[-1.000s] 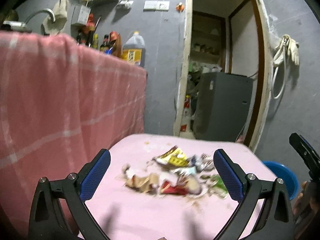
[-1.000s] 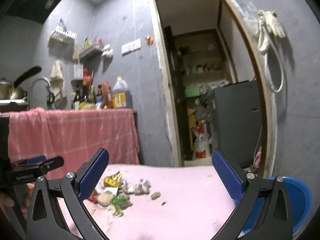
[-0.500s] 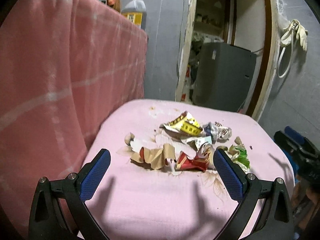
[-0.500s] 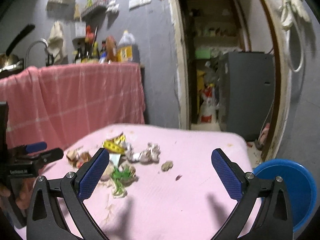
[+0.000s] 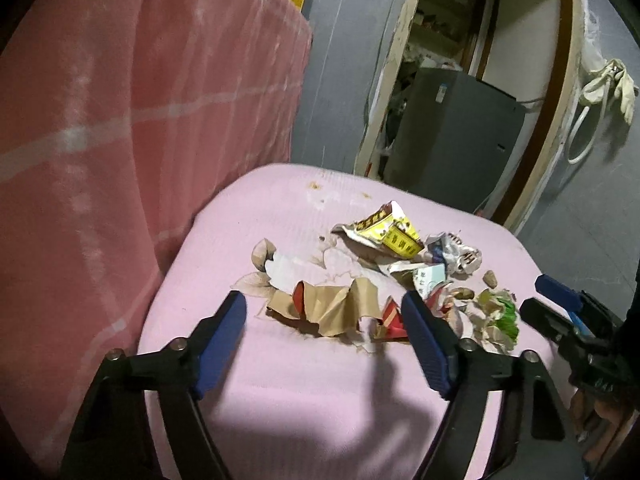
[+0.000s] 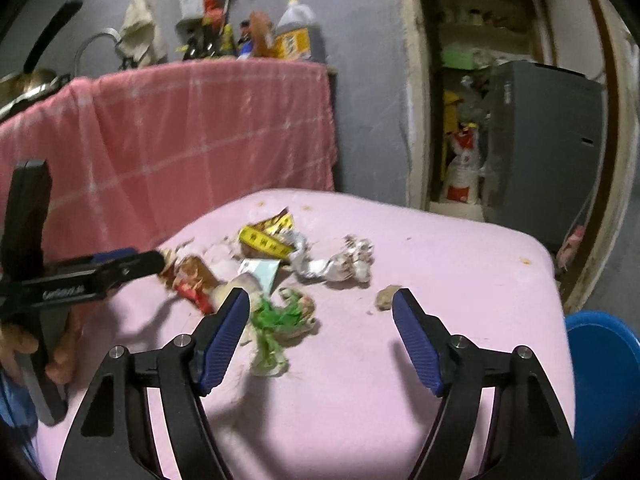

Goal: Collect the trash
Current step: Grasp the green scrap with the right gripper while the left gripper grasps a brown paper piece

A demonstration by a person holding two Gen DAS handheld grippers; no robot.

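Note:
A heap of trash lies on a pink-covered table point(image 5: 304, 384): crumpled brown paper point(image 5: 332, 308), a red wrapper point(image 5: 394, 320), a yellow wrapper point(image 5: 394, 236), a silver foil wrapper point(image 6: 336, 260), green-and-white scraps point(image 6: 280, 316) and a small brown crumb point(image 6: 386, 298). My left gripper point(image 5: 324, 340) is open and empty, just short of the brown paper. My right gripper point(image 6: 320, 340) is open and empty, its left finger beside the green scraps. Each gripper shows at the edge of the other's view.
A pink checked cloth point(image 5: 140, 120) hangs over the counter left of the table. A blue basin point(image 6: 604, 384) sits low to the table's right. A doorway with a grey cabinet point(image 5: 452, 136) is behind. Bottles point(image 6: 292, 36) stand on the counter.
Both grippers have tilted down and moved closer to the trash heap. Both stay open and empty.

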